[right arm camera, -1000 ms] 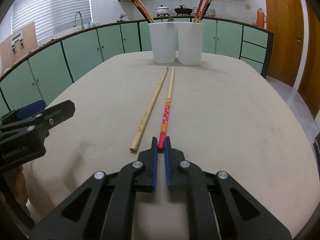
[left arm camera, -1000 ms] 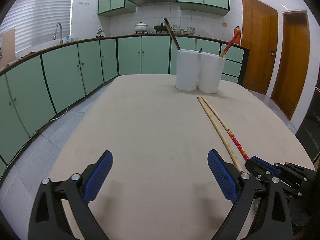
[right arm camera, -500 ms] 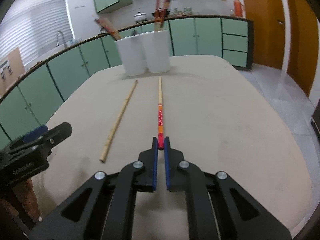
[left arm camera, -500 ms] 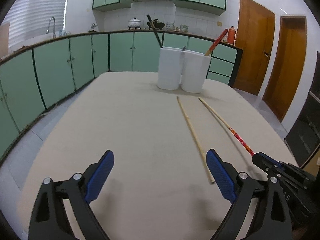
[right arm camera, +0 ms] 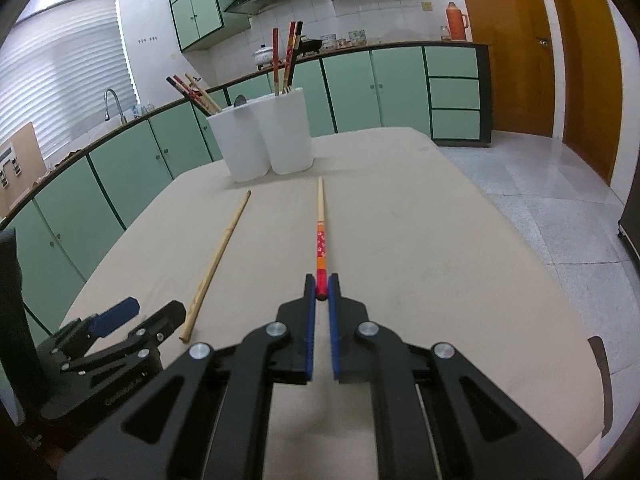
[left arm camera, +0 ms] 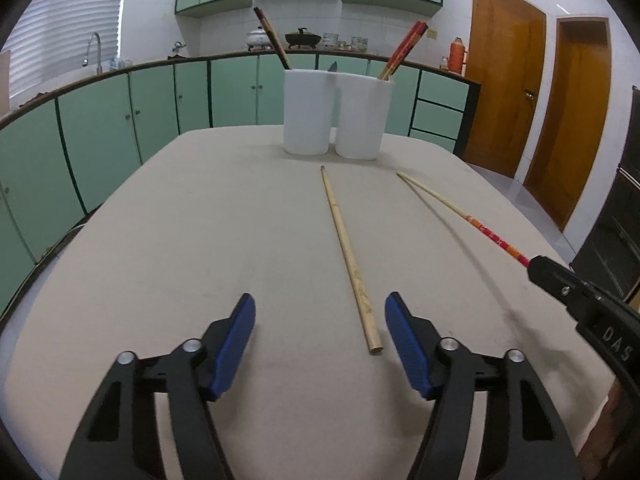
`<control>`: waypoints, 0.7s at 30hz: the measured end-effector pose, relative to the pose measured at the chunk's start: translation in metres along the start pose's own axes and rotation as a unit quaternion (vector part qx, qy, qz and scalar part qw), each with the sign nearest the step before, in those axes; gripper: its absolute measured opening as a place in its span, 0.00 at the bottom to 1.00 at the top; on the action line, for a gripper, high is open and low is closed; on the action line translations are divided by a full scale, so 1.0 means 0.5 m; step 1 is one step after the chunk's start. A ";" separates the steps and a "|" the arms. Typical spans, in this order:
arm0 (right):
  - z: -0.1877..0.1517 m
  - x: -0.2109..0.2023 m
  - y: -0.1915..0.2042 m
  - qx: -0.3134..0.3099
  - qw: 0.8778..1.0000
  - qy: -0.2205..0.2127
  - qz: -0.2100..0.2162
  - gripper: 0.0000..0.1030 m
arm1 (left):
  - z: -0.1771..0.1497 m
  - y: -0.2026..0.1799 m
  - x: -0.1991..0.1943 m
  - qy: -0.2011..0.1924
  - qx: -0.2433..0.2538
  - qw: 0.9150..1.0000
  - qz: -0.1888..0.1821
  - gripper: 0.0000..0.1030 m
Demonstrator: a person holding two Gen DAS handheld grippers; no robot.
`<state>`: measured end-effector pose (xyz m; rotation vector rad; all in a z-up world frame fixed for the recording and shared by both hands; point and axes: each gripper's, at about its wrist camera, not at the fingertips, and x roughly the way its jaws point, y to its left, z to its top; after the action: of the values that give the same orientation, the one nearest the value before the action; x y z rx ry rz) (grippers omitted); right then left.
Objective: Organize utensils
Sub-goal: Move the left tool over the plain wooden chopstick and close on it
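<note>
Right gripper (right arm camera: 321, 294): jaws clamped on painted red end of patterned chopstick (right arm camera: 320, 240), tip toward white holders (right arm camera: 260, 140). Left gripper (left arm camera: 320, 344): jaws closing, nothing pinched yet, plain bamboo chopstick (left arm camera: 346, 248) flat on surface (left arm camera: 200, 240), butt end between them. Light, stiff, thin, probably slippery; best pinched near thick end.
</note>
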<state>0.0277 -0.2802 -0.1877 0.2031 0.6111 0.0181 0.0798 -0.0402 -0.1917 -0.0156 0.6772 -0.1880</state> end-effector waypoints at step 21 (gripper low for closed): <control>0.006 -0.001 -0.006 0.002 1.000 -0.008 0.002 0.05 | -0.019 -0.052 0.015 0.021 0.036 0.999 0.012 0.07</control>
<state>0.0289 -0.2838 -0.1853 0.2077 0.5941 0.0196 0.0755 -0.0668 -0.2017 0.0662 0.7122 -0.1904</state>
